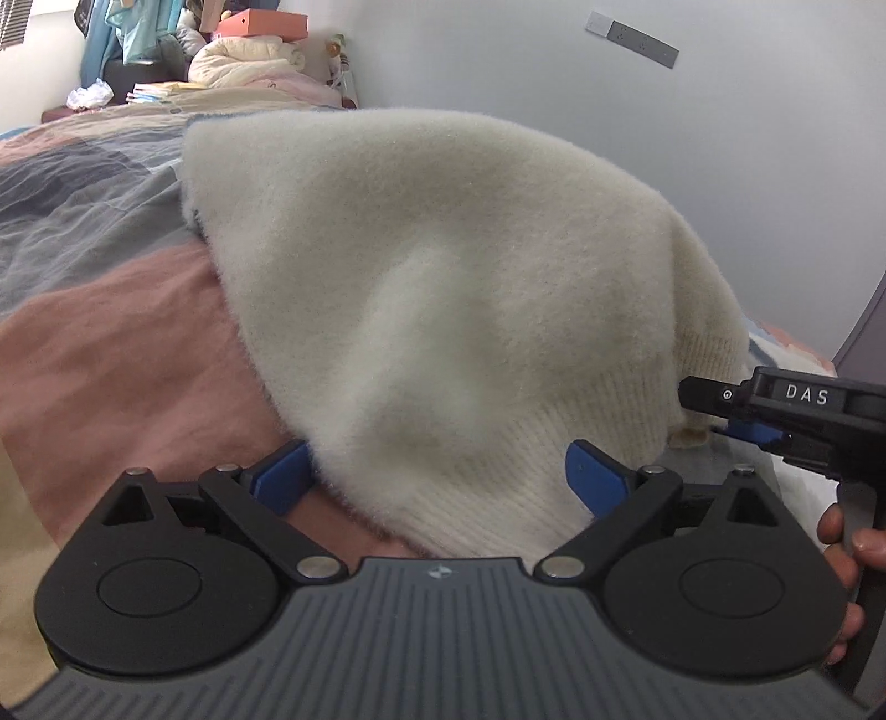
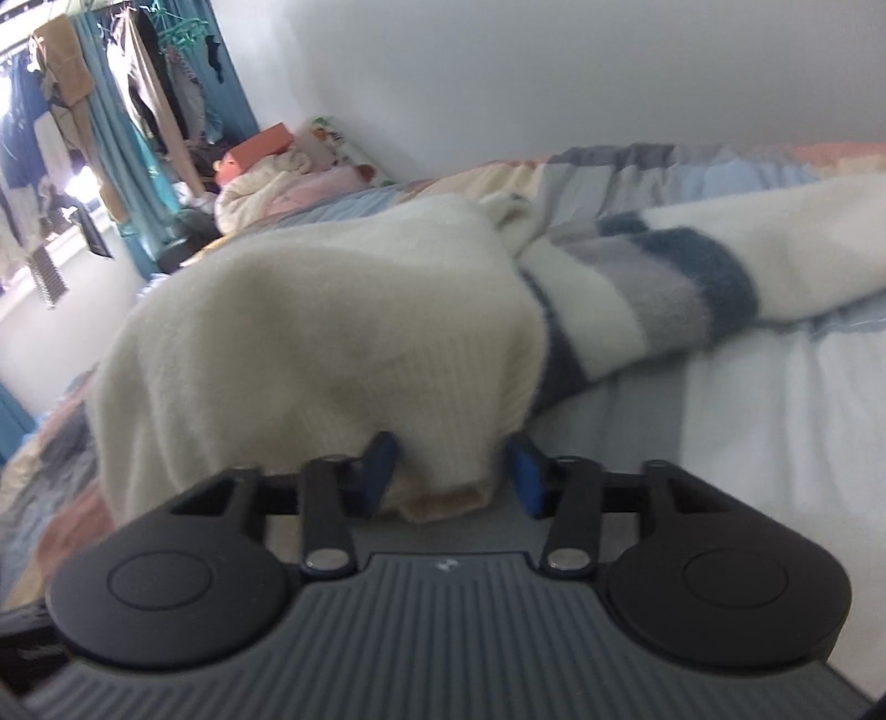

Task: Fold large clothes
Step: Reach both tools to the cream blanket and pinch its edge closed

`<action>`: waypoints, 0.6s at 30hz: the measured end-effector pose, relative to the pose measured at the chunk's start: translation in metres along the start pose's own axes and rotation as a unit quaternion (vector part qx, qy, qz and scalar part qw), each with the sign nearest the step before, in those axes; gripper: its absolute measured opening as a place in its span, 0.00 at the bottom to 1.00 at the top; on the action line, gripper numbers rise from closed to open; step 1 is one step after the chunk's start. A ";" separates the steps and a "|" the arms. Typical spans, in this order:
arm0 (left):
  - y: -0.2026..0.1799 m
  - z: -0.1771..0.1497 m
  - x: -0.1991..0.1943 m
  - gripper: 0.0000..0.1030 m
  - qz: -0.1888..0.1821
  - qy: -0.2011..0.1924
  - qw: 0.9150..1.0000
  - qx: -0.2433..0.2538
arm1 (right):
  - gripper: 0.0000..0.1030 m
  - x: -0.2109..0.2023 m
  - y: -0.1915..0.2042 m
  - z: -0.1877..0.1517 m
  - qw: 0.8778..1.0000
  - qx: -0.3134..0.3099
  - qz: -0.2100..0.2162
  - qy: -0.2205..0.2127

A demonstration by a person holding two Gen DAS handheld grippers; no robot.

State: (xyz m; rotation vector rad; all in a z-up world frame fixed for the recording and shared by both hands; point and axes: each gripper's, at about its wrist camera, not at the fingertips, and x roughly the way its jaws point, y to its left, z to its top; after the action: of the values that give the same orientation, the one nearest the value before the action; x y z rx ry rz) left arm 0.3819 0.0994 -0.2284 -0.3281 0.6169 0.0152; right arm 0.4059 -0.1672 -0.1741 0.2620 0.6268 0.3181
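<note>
While both grippers work at the near ribbed hem of the cream sweater [image 1: 443,266], each straddles a different corner, presumably so the hem can be lifted evenly for a fold. The left gripper [image 1: 440,479] stands wide, its blue pads either side of the hem and not pressing it. The right gripper [image 2: 451,471] is narrowed around a bunched corner; whether its pads actually pinch the knit cannot be told. The sweater lies heaped on the patchwork bed cover [image 1: 111,332], partly over a striped blanket [image 2: 664,277]. Farther off, bedding and an orange box [image 1: 260,25] sit by the wall.
</note>
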 end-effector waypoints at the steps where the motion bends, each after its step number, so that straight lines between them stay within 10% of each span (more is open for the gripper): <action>1: 0.000 0.000 0.000 0.92 0.001 -0.002 1.000 0.000 | 0.31 -0.001 0.002 0.001 1.000 -0.007 0.002 -0.001; 13: -0.003 0.000 -0.029 0.17 0.022 -0.014 0.999 0.030 | 0.11 -0.071 0.026 0.012 0.995 -0.092 -0.007 -0.036; 18: -0.003 0.009 -0.073 0.10 0.006 -0.047 0.999 0.014 | 0.10 -0.100 0.038 0.011 0.992 -0.106 -0.006 -0.060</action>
State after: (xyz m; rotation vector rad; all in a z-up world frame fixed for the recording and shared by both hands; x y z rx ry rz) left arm 0.3276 0.1055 -0.1793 -0.2954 0.5261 0.0341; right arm 0.3279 -0.1709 -0.0997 0.0726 0.4705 0.3516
